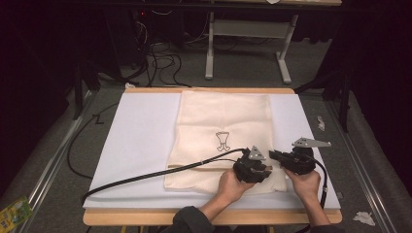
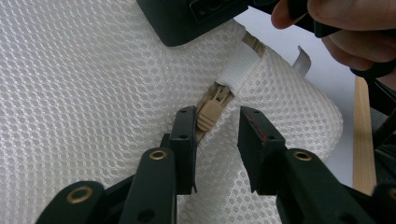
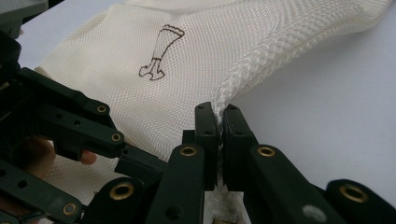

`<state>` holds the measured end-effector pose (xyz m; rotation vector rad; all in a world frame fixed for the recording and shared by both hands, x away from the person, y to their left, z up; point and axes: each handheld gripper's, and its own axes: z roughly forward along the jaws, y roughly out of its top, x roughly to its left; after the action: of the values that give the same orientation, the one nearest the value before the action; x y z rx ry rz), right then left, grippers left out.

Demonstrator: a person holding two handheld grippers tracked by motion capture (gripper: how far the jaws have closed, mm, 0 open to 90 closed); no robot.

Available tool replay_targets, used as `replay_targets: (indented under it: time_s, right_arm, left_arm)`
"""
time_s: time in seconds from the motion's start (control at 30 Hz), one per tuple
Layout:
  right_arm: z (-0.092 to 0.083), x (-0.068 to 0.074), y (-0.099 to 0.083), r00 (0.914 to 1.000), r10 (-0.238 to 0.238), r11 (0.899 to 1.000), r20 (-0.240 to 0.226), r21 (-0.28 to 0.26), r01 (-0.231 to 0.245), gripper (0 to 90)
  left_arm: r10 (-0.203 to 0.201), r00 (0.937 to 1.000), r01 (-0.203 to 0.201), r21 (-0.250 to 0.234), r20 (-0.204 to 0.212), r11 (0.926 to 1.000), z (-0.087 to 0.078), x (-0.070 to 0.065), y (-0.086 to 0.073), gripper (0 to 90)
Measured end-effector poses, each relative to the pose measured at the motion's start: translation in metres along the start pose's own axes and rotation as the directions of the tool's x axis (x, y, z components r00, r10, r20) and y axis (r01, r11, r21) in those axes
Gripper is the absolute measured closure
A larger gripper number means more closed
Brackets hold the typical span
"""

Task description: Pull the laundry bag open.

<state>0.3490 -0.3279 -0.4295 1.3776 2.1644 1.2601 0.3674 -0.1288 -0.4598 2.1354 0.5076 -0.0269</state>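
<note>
Right gripper [image 3: 219, 123] clamping mesh bag [image 3: 140, 42] edge, left gripper [image 2: 212, 126] narrowed, not yet pinching zipper pull [image 2: 208, 115]; next, nipping it squarely.

I see open room across the white foam-topped table [image 1: 141, 141] to the left and far side of the cream mesh laundry bag [image 1: 223, 121]. Near the bag's front right corner my two black grippers, left [image 1: 265, 169] and right [image 1: 273, 154], crowd each other, and the left one's black cable [image 1: 145, 175] crosses the front-left surface.

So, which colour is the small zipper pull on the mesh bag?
Beige zipper pull, clearest in the left gripper view.
</note>
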Motion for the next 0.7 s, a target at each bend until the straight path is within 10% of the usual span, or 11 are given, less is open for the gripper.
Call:
replay_targets:
  time_s: [0.7]
  right_arm:
    - [0.0014,-0.0003,-0.0023,1.0,-0.006,1.0,0.005,0.004,0.006,87.9]
  left_arm:
    - [-0.028,0.9987,0.029,-0.02,0.042,0.9994,0.0018,0.0015,0.0004,76.5]
